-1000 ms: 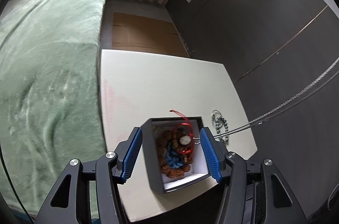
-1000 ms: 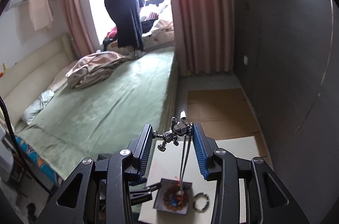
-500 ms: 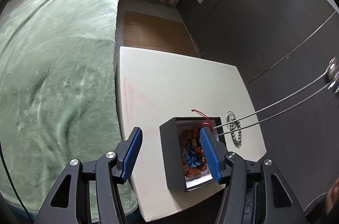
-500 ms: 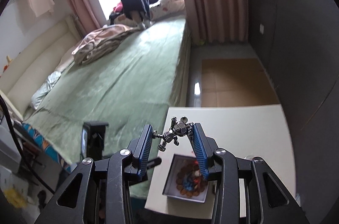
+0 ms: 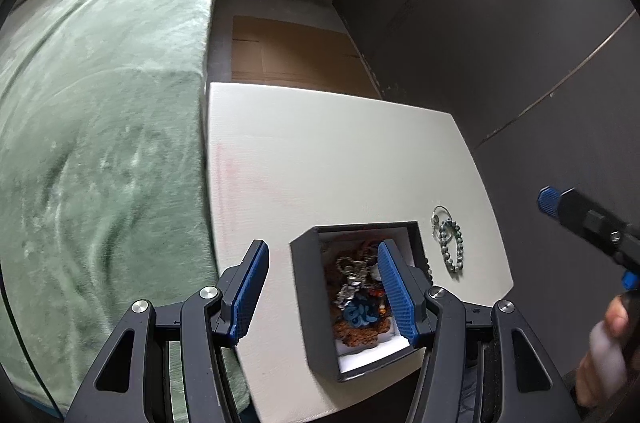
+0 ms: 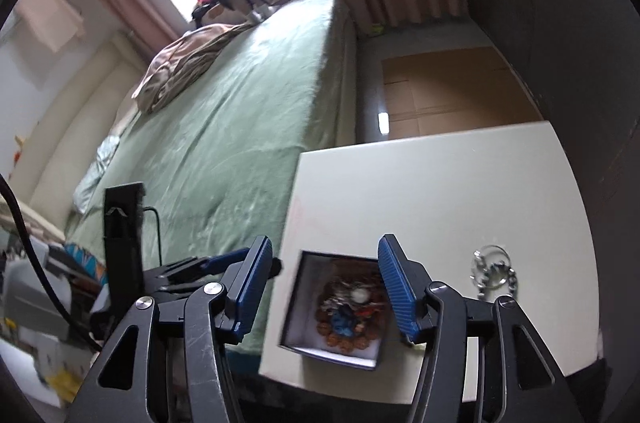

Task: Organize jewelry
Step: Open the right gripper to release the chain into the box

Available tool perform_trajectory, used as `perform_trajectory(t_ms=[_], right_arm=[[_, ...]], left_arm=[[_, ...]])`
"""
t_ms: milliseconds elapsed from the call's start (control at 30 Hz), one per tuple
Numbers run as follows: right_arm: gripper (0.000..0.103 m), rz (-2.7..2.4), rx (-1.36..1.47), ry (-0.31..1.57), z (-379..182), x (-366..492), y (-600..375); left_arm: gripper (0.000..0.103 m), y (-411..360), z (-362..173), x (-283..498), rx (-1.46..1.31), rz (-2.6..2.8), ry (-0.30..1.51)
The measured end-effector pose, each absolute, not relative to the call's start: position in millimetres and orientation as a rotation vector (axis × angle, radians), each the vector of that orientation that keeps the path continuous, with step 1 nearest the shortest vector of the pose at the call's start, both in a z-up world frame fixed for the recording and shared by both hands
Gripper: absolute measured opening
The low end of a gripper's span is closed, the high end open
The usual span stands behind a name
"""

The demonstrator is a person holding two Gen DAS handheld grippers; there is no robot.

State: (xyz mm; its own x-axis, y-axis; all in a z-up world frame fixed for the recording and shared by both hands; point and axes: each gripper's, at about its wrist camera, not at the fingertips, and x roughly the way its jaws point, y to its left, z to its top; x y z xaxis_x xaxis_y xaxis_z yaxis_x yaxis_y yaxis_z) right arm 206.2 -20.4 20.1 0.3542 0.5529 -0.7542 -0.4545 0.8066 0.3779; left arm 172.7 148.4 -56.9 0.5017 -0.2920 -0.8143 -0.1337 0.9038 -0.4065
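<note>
A dark open jewelry box (image 5: 308, 307) stands near the front edge of the white table (image 5: 320, 151). It holds brown beads, a blue piece and a silver chain necklace (image 5: 352, 283). It also shows in the right wrist view (image 6: 296, 303). A green bead bracelet with a ring (image 5: 450, 243) lies right of the box, also in the right wrist view (image 6: 494, 273). My left gripper (image 5: 322, 289) is open and empty, above the box's left wall. My right gripper (image 6: 324, 287) is open and empty above the box; it also shows in the left wrist view (image 5: 588, 219).
A green bed (image 5: 92, 103) runs along the table's left side. Flat cardboard (image 5: 296, 51) lies on the floor behind the table. A dark wall (image 5: 500, 23) stands at the right. A black stand with cables (image 6: 120, 231) is at the left.
My right gripper has opened and let go of the silver necklace, which now lies in the box. The right gripper has come lower. The left gripper has shifted slightly left.
</note>
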Motion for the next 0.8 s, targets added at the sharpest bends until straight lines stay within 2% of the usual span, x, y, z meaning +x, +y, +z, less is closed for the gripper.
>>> perform_trajectory(t_ms=[233, 300, 433, 800], right_arm=[[0.057, 0.575, 0.204, 1.048, -6.1, 218.9, -78.5], [0.065, 0.545, 0.218, 1.055, -10.5, 220.5, -92.9], [0.072, 0.481, 0.243, 1.084, -21.6, 223.3, -121.0], [0.072, 0.346, 0.32, 1.177, -51.2, 231.4, -184.6]], left_arm=[[0.058, 111.5, -56.0, 190.5, -0.404, -0.154, 1.065], [0.058, 101.0, -55.8, 195.2, -0.394, -0.171, 1.069], [0.058, 76.4, -56.3, 204.7, -0.363, -0.209, 1.081], [0.058, -0.2, -68.0, 225.9, -0.281, -0.299, 1.138]])
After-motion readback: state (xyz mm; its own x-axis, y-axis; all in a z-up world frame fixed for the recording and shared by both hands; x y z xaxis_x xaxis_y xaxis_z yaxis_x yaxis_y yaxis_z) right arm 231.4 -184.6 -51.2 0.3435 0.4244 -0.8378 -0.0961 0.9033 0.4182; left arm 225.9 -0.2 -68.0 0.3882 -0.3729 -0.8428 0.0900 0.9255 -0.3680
